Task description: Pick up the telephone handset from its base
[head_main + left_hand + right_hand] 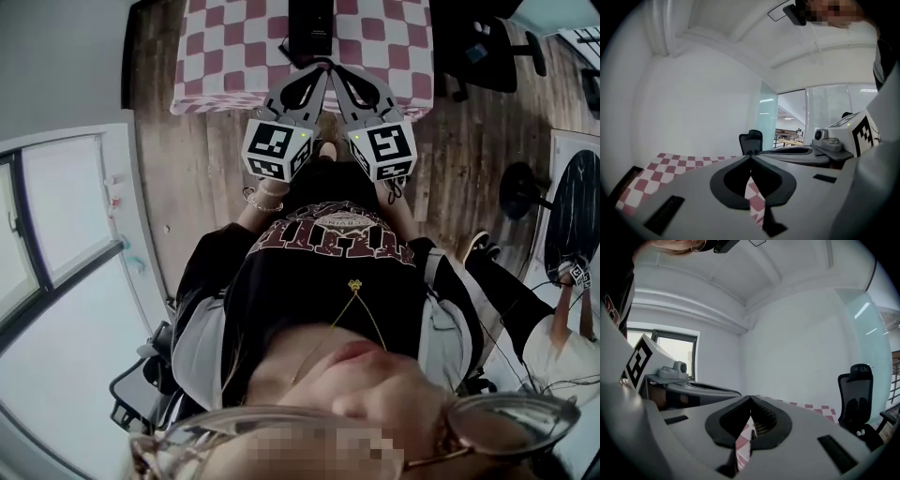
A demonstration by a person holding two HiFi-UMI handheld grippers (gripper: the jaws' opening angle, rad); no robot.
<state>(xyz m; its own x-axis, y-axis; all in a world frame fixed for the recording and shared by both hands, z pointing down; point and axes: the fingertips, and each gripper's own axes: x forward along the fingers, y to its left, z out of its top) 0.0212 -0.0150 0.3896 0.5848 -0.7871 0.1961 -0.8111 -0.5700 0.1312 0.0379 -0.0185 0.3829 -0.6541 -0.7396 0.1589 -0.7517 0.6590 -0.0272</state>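
The telephone [309, 28] lies on the red-and-white checked cloth [225, 56] that covers the worktop. It shows as a dark block at the top of the head view. You can't tell the handset from its base at this size, so judge it as not yet lifted.

Just on your side of the telephone, your left claw [322, 69] and right claw [337, 69] reach over the cloth. They lie side by side, angled in so their tips almost meet and both aim at the telephone. Each claw is closed and empty: in both gripper views the pads meet at the tip, and only checked cloth shows through the gap behind them. This looks like a ready pose in front of the telephone rather than a grasp, and closed pads cannot take a handset, so one claw would have to open first.

A black office chair [487, 47] stands on the wooden floor [187, 187], off to the right of the telephone.
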